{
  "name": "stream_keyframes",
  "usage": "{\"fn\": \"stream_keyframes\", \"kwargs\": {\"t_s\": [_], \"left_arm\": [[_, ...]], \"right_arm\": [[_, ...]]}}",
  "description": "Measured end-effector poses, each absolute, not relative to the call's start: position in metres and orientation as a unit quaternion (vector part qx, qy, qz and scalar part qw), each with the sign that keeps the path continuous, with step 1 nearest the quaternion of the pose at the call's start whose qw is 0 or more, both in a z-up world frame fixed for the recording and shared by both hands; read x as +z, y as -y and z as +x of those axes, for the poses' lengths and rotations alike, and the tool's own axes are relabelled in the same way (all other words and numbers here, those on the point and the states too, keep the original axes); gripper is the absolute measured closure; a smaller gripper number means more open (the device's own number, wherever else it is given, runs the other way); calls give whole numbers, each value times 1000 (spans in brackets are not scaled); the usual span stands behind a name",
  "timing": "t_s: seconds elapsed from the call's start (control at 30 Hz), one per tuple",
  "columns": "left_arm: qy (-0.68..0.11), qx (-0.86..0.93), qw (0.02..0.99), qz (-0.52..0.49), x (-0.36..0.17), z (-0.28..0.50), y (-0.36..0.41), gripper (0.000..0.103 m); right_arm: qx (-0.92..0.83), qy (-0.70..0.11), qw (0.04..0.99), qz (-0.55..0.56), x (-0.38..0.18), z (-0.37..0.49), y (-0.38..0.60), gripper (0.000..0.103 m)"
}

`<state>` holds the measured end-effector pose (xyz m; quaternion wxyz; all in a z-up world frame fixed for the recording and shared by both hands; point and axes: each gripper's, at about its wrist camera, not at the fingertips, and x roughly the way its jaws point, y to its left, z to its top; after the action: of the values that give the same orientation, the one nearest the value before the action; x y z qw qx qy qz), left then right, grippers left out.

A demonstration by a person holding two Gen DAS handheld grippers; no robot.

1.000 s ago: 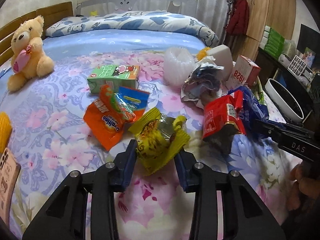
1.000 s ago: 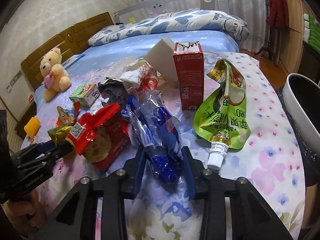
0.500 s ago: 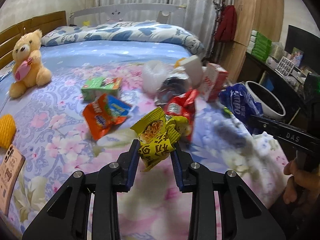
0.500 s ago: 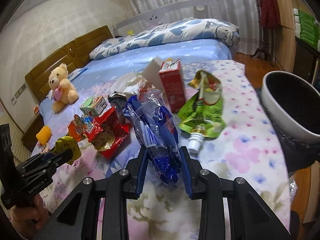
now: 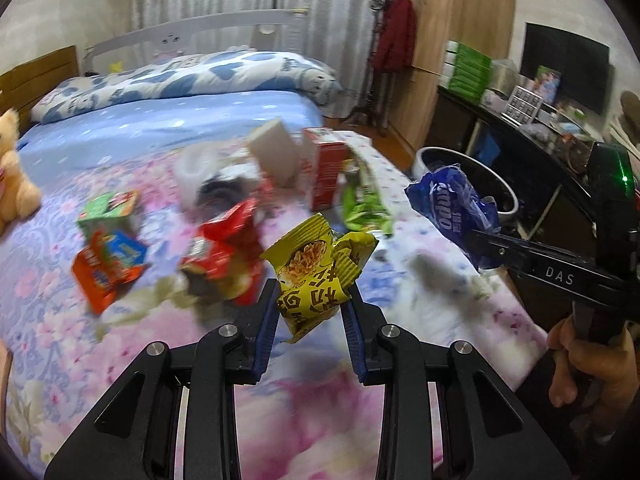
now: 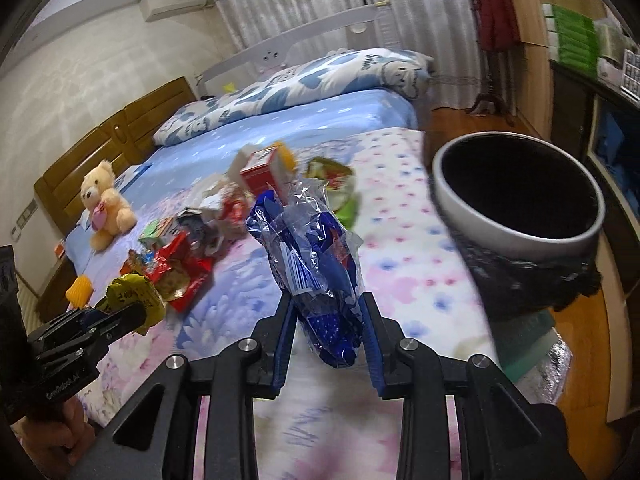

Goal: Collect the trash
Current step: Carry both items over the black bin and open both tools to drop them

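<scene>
My left gripper (image 5: 310,310) is shut on a crumpled yellow snack wrapper (image 5: 316,272) and holds it above the flowered bedspread (image 5: 304,412). My right gripper (image 6: 326,326) is shut on a blue plastic bag (image 6: 316,268), lifted off the bed; the bag also shows in the left wrist view (image 5: 456,212). The white waste bin (image 6: 516,196) with its black liner stands off the bed's right edge, to the right of the right gripper. On the bed lie a red wrapper (image 5: 224,248), an orange wrapper (image 5: 108,268), a green pouch (image 5: 364,204) and a red carton (image 5: 324,172).
A teddy bear (image 6: 106,204) sits at the far left of the bed. A green box (image 5: 108,208) and a white box (image 5: 276,156) lie among the trash. A dark cabinet (image 5: 520,120) with clutter runs along the right wall beyond the bin.
Both grippers have lifted their wrappers off the bed and swung right. The bin now looms larger and nearer in the right wrist view.
</scene>
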<state>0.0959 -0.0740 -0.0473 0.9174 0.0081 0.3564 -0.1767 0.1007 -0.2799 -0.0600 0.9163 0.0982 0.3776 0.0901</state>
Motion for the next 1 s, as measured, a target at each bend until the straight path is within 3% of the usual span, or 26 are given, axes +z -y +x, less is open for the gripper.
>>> {"fn": "stream_keyframes", "kwargs": {"t_s": [1.0], "left_arm": [[-349, -289, 890, 60, -20, 171, 244, 74]], "right_arm": [[-8, -385, 913, 135, -39, 125, 422, 71]]}}
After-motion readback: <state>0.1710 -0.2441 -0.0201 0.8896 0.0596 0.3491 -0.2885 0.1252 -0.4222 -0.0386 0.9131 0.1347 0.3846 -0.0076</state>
